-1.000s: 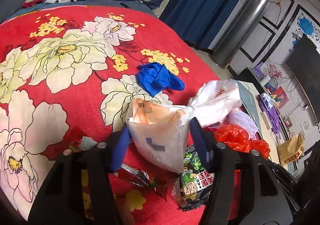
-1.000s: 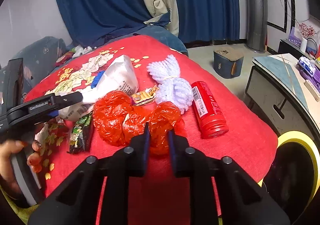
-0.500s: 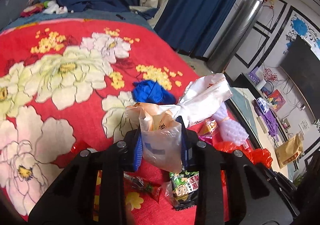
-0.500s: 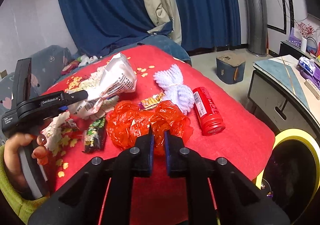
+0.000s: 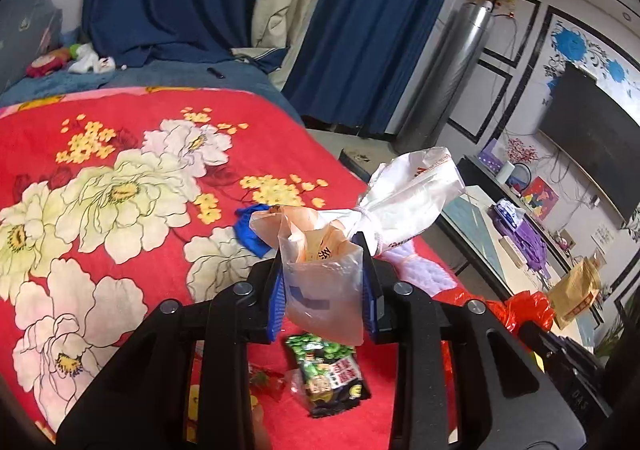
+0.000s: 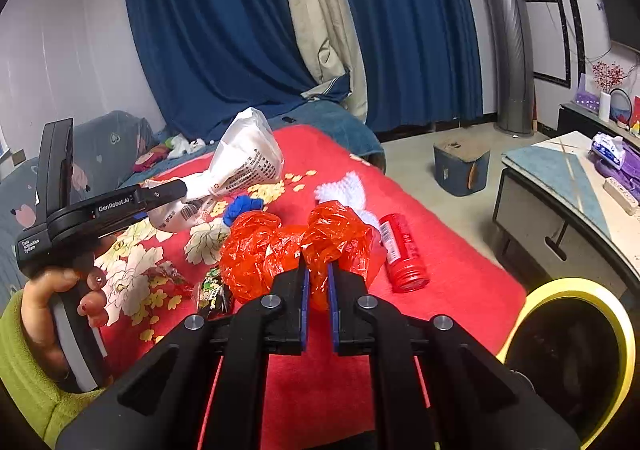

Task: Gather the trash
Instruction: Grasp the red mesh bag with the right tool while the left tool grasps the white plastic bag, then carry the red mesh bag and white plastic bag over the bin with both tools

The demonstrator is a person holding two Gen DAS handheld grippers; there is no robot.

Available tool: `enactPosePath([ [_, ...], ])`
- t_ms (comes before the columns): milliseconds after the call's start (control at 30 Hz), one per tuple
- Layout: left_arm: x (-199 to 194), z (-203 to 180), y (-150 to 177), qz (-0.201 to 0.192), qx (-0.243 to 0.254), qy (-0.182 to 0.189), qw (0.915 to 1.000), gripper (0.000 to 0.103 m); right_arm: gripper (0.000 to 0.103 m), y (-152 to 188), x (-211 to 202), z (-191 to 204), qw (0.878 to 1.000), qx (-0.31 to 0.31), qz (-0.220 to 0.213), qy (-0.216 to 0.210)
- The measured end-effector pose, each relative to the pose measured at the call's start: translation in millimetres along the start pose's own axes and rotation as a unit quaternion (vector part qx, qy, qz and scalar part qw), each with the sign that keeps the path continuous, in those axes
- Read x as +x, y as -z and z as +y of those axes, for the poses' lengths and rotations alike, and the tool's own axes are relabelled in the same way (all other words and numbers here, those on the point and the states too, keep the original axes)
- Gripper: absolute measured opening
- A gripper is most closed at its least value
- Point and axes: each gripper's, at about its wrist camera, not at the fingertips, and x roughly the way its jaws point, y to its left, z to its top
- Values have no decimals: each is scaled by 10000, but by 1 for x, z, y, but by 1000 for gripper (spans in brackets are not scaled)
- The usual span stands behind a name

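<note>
Left hand-held gripper (image 5: 323, 292) pinches white bag (image 5: 404, 198), its length angled up-right; right hand-held gripper (image 6: 317, 286) pinches red bag (image 6: 296, 246).

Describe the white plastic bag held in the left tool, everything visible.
The white plastic bag is thin, crinkled film, tied off near the middle so its top flares out. It carries orange print on one side and black text with a barcode on the other. Its translucent lower part shows orange contents inside. The left tool is shut on that lower part and holds it lifted above the red flowered blanket, tilted sideways.
</note>
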Motion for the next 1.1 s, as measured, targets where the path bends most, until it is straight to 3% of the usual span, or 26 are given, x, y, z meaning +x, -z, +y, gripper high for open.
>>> enactPosePath([
  [600, -8, -54, 13, -8, 562, 438, 9975, 23, 8, -8, -54, -37, 9977, 178, -445, 483],
  [1100, -2, -105, 42, 220, 1116, 853, 9898, 23, 8, -1, -92, -86, 9913, 447, -597, 1085],
])
